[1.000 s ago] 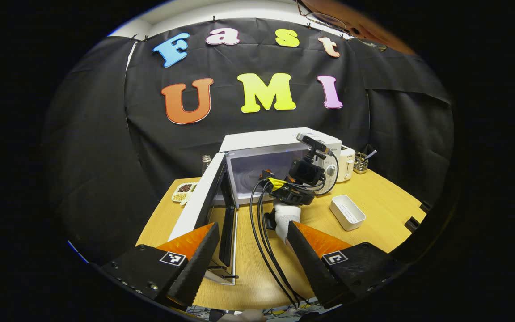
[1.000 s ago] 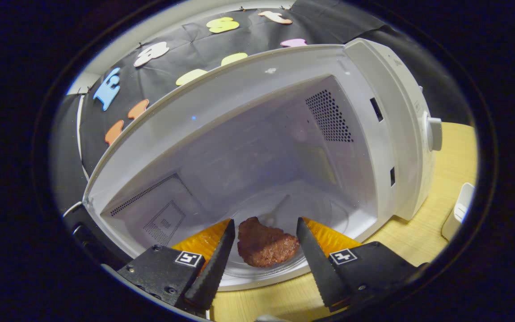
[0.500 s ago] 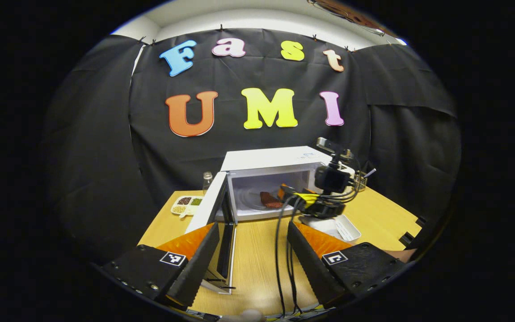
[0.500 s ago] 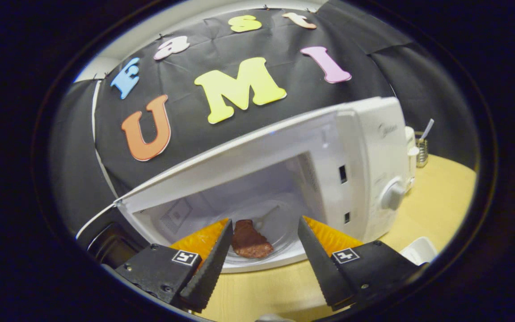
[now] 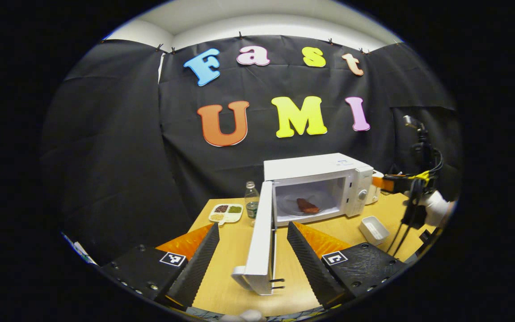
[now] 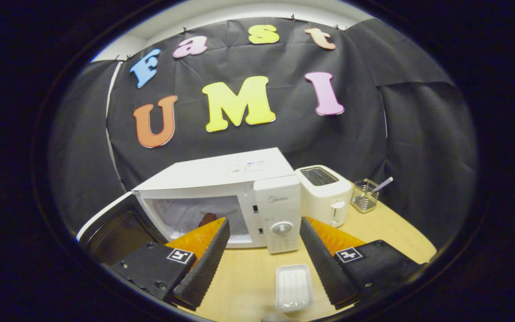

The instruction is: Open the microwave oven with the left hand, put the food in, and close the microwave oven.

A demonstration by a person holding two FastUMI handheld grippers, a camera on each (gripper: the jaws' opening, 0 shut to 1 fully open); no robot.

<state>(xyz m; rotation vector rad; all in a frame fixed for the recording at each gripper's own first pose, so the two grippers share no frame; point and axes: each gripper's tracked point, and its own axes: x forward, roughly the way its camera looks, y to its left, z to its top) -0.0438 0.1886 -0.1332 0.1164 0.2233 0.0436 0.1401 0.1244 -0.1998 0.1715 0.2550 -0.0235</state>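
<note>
The white microwave oven stands at the back of the wooden table with its door swung wide open toward me. A brown piece of food lies on the glass plate inside; in the right gripper view the food peeks out behind my left finger. My left gripper is open, its fingers on either side of the door's free edge without touching it. My right gripper is open and empty, held back in front of the microwave oven. It also appears raised at the far right, held by a gloved hand.
A small white tray lies on the table in front of the control panel. A white toaster and a wire holder stand to the right of the oven. A bottle and a divided dish of grains sit left of it.
The right gripper has pulled back out of the oven, leaving the food inside, and moved up and right. The left gripper has drawn back so the open door's edge lies between its fingers.
</note>
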